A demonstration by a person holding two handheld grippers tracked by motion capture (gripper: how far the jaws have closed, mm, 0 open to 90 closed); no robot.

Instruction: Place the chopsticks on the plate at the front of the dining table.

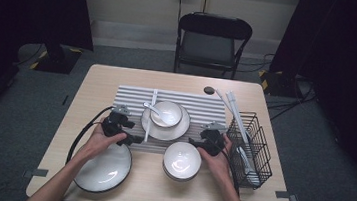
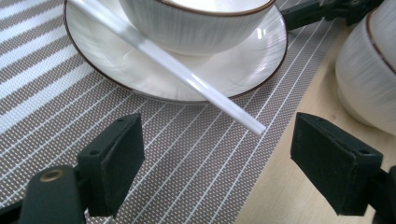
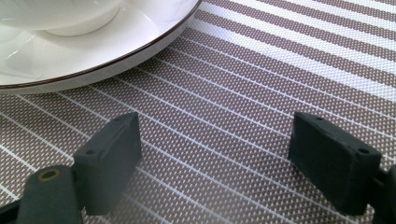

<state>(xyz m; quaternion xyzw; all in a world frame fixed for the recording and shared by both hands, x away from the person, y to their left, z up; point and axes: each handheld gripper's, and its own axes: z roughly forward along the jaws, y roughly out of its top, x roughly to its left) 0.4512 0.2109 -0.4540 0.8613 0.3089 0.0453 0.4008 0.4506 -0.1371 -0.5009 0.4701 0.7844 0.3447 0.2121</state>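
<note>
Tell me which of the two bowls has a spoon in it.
The bowl on the plate on the striped mat holds the spoon; the nearer bowl, on bare table, is empty.

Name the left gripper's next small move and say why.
Probably ease the left gripper forward and shut on the white chopstick: its jaws stand open, and the stick's tip, sloping off the plate, lies just ahead between them.

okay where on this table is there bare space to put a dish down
Bare wood runs down the left edge, left of the mat and above the big plate, and along the back edge behind the mat. The middle is crowded: plate with bowl, near bowl, both grippers, and the rack on the right.
</note>
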